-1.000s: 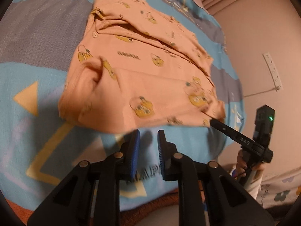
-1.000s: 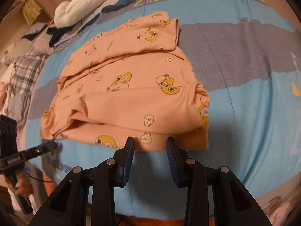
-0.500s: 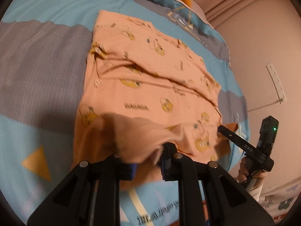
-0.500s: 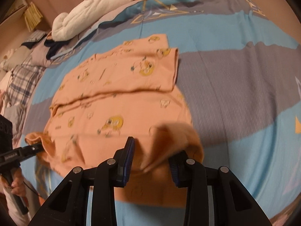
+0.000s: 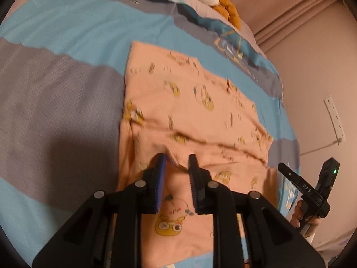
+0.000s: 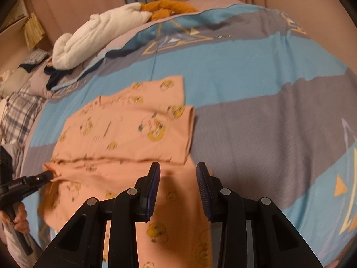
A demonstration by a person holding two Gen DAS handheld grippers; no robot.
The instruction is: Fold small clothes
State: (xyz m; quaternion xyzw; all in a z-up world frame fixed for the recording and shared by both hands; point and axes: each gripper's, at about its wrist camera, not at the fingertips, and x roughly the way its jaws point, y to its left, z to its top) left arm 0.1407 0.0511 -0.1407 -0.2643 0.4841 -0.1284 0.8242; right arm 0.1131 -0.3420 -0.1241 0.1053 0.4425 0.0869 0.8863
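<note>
Both grippers clamped on the near hem of a peach garment on the bed

The left gripper [image 5: 176,163] has a bunched fold of the peach garment [image 5: 189,111] between its blue pads, and its jaws are opening. The right gripper [image 6: 178,169] is closed on the same hem at the other corner, with cloth filling the gap between its pads. Between the two tools the hem hangs raised off the bed, its duck print showing close under the cameras. The rest of the garment lies flat near the bed's near edge, on the grey and blue bands of the bedspread [image 5: 67,44]. A white plush [image 6: 100,33] and an orange toy [image 6: 167,9] lie at the far edge, and plaid cloth [image 6: 17,111] lies at the left edge in the right wrist view
</note>
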